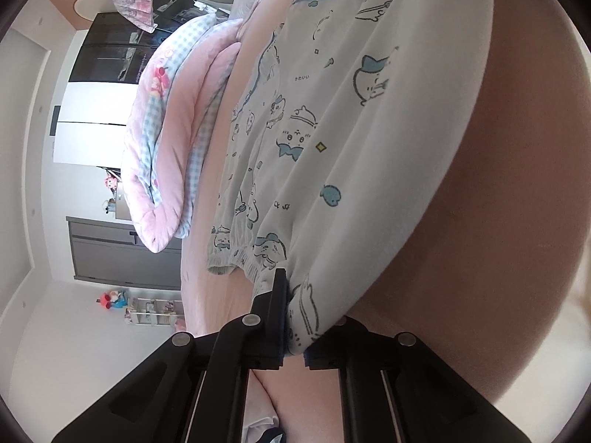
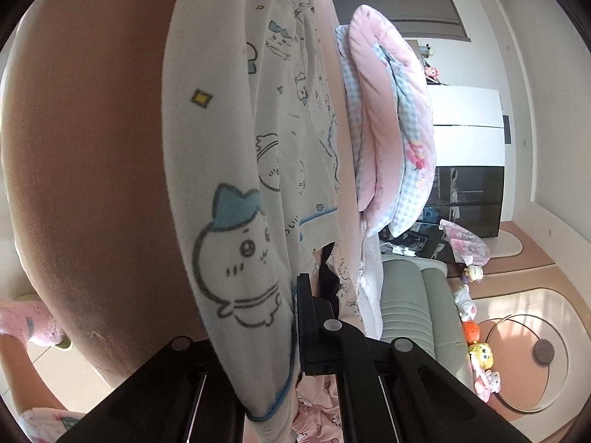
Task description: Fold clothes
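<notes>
White pyjama trousers point(image 1: 332, 118) printed with blue cartoon animals are lying stretched flat along the pink bed edge, elastic cuffs gathered

Both my grippers are getting crowded by the printed garment point(image 1: 332, 118) draping right across their fronts. On the bed point(image 1: 218, 170), the rolled pink quilt point(image 1: 166, 155) is hogging the far side, leaving just a pink strip beside the garment. Past my right gripper point(image 2: 295, 332) the grey chair point(image 2: 413, 295) is blocking, but the floor point(image 2: 524, 317) beyond is looking open apart from scattered plush toys point(image 2: 476, 347).
</notes>
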The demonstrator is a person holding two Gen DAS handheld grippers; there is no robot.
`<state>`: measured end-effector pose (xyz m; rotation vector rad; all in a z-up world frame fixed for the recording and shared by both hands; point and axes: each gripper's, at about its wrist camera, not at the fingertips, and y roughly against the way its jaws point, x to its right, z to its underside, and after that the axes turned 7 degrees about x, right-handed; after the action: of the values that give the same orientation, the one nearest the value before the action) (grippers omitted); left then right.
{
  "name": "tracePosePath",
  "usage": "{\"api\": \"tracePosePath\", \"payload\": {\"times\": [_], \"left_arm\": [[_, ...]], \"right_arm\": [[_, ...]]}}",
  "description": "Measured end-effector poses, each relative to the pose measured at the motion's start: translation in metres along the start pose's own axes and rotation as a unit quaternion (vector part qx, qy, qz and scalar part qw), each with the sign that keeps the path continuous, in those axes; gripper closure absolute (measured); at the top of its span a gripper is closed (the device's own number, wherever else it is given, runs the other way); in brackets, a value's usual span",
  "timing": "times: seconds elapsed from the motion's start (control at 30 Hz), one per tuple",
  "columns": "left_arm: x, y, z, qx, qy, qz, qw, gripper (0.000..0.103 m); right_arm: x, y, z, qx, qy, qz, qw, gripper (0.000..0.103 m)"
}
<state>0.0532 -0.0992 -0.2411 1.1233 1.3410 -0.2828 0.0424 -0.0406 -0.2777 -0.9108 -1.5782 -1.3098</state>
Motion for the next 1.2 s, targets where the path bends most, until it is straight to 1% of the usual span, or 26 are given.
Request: {"api": "tracePosePath", "payload": {"times": [0.13,0.37,0.47,0.57,0.67,0.77,0.9,1.03,1.2], "left_arm": [[-0.006,0.005,0.002,-0.01,0.02,0.006,0.9997,0.098],[-0.008,0.019,0.007,-0.031,0.044,0.016,0.9984,0.098],[-0.007,0.025,0.012,-0.043,0.059,0.028,0.9969,0.098],[-0.004,0.027,0.018,-0.051,0.062,0.023,0.9965,0.098],[-0.003,0.025,0.019,-0.051,0.064,0.021,0.9964,0.098],[-0.005,0.027,0.015,-0.037,0.061,0.005,0.9974,0.098],[-0.015,0.025,0.012,-0.033,0.077,0.011,0.9965,0.098],[-0.022,0.018,0.012,-0.037,0.088,0.003,0.9954,0.098],[-0.029,0.017,0.01,-0.039,0.118,0.006,0.9922,0.098]], "right_arm": [[0.006,0.004,0.0,0.005,-0.006,-0.001,1.0,0.102],[0.005,0.012,0.001,0.018,0.009,-0.008,1.0,0.102],[0.006,0.018,0.002,0.023,0.013,-0.008,1.0,0.102],[0.008,0.023,0.003,0.028,0.016,-0.009,0.999,0.102],[0.008,0.026,0.003,0.033,0.023,-0.01,0.999,0.102],[0.011,0.022,0.003,0.027,0.017,-0.014,0.999,0.102],[0.02,0.018,0.002,0.022,0.009,-0.016,1.0,0.102],[0.028,0.016,0.0,0.022,0.004,-0.024,0.999,0.102],[0.034,0.013,-0.003,0.025,0.004,-0.032,0.999,0.102]]}}
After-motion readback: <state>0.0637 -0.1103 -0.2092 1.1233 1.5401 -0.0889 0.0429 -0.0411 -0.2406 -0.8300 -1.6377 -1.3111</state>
